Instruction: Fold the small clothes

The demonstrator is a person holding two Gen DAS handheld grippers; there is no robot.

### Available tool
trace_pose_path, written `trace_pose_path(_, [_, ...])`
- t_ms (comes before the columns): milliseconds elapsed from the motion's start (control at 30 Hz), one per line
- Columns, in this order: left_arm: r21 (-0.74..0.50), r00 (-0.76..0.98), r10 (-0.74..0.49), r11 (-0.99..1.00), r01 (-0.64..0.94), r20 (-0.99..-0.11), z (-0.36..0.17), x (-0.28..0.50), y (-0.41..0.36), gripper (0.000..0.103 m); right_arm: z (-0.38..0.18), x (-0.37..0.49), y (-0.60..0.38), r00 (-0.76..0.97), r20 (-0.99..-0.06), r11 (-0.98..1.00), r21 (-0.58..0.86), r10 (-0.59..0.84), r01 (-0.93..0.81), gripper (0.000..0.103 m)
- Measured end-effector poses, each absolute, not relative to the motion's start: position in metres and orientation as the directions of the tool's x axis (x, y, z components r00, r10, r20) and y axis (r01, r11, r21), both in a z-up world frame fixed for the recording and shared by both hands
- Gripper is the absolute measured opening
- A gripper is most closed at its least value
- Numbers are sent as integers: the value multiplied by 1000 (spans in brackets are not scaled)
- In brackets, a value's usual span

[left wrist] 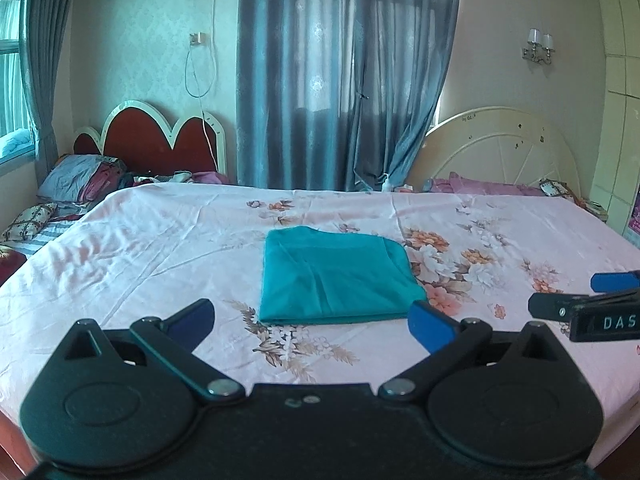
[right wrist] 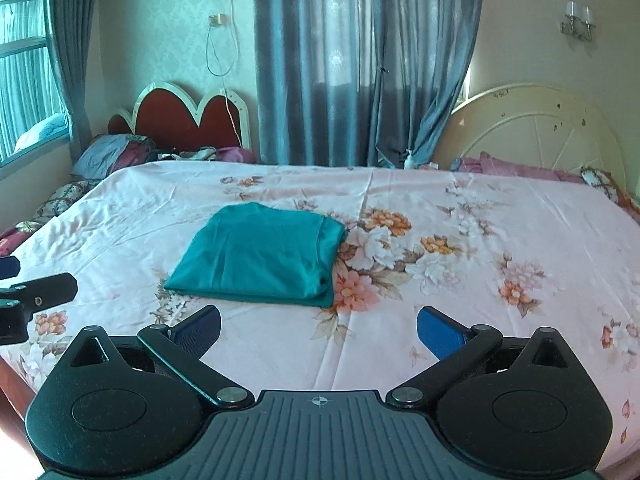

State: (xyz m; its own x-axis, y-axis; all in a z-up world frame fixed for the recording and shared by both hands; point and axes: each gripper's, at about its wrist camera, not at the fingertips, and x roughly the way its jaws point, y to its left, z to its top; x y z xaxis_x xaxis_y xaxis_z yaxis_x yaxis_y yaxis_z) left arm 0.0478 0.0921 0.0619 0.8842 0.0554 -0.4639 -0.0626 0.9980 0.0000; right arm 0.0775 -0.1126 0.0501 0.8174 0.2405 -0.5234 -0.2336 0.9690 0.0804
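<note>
Just above the near edge of the bed, the left gripper spreads its blue ribbed pads wide and empty, clear of the cloth. Beside it the right gripper gapes equally wide, holding nothing. Beyond both, the teal garment lies folded into a soft, faintly creased rectangle on the smooth pink floral sheet.

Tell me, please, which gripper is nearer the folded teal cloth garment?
Left, narrowly: left gripper sits squarely before the garment, at its near edge; right gripper is offset to its right.
</note>
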Motion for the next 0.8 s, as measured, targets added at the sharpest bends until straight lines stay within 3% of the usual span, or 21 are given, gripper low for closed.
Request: trace_pose_path(800, [10,881,43,999,-43,-472,64,53,84,103,56,76,-131,821,-521,972,97,233,-214,103])
